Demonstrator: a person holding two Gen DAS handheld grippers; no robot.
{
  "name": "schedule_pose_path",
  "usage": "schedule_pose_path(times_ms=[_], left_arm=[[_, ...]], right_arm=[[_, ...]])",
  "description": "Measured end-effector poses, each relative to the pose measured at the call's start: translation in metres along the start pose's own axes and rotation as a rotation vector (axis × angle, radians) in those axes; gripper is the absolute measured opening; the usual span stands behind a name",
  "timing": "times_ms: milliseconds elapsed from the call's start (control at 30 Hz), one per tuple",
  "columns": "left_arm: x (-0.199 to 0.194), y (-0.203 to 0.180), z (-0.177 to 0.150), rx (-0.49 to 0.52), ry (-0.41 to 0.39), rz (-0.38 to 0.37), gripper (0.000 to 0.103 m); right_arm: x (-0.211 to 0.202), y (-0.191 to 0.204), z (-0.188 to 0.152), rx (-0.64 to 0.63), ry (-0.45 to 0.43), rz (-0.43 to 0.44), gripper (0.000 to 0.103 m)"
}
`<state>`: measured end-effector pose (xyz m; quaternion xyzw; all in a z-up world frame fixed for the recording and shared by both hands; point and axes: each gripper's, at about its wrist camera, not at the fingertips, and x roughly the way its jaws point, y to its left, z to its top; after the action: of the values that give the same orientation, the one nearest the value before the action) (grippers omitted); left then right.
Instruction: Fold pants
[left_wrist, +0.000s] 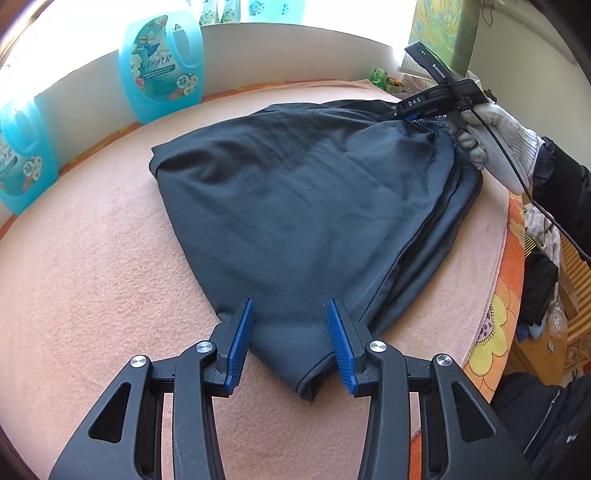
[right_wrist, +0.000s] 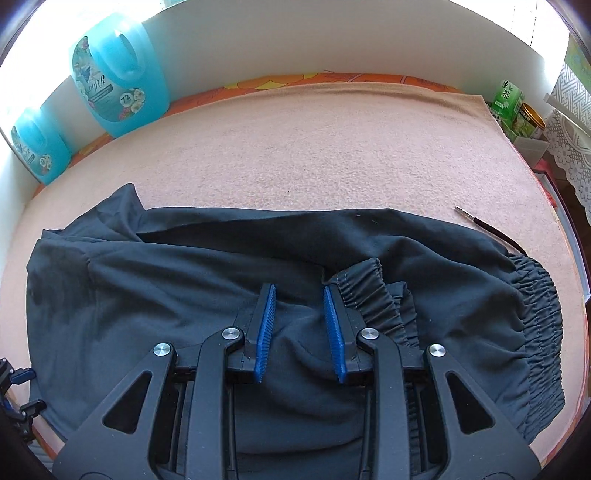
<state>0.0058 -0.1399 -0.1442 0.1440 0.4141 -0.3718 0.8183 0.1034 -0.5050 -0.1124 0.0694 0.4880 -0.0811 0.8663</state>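
Dark grey pants (left_wrist: 295, 192) lie folded on a pink blanket (left_wrist: 92, 258). My left gripper (left_wrist: 290, 306) is open, its blue pads (left_wrist: 242, 332) straddling the near narrow end of the pants without pressing it. At the far end a gloved hand (left_wrist: 491, 147) holds my right gripper (left_wrist: 410, 117) down on the gathered cloth. In the right wrist view the pants (right_wrist: 166, 295) spread across the frame and the right gripper (right_wrist: 298, 291) is open just above them, beside the elastic cuffs (right_wrist: 364, 291). The waistband (right_wrist: 539, 317) and its drawstring (right_wrist: 491, 229) lie to the right.
Two blue detergent bottles (left_wrist: 162, 62) (left_wrist: 22, 162) stand against the white wall at the back left. A green box (right_wrist: 508, 99) and a tin (right_wrist: 532, 120) sit at the back right. The floral table edge (left_wrist: 495, 325) runs close on the right, with piled clothes (left_wrist: 543, 236) beyond.
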Motion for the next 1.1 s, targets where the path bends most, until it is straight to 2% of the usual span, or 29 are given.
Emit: schedule_pose_path(times_ms=[67, 200, 300, 533, 700, 933, 1100], left_arm=[[-0.007, 0.005, -0.001, -0.023, -0.013, 0.008, 0.040], [-0.020, 0.007, -0.001, -0.035, -0.060, 0.008, 0.040], [-0.019, 0.005, -0.002, -0.037, -0.068, -0.009, 0.040], [-0.009, 0.004, -0.003, -0.047, -0.061, -0.015, 0.040], [-0.006, 0.003, -0.006, -0.048, -0.061, -0.019, 0.040], [0.000, 0.003, -0.007, -0.050, -0.056, -0.027, 0.040], [0.000, 0.003, -0.007, -0.051, -0.060, -0.033, 0.040]], right_arm=[[-0.014, 0.009, 0.003, -0.010, -0.029, 0.026, 0.028], [-0.042, 0.049, 0.016, -0.063, -0.064, 0.176, 0.028], [-0.049, 0.094, 0.028, -0.137, -0.053, 0.278, 0.028], [-0.052, 0.205, 0.051, -0.331, -0.027, 0.439, 0.028], [-0.043, 0.272, 0.061, -0.503, -0.005, 0.489, 0.028], [-0.002, 0.337, 0.061, -0.658, 0.170, 0.536, 0.028], [0.036, 0.366, 0.052, -0.744, 0.276, 0.474, 0.028]])
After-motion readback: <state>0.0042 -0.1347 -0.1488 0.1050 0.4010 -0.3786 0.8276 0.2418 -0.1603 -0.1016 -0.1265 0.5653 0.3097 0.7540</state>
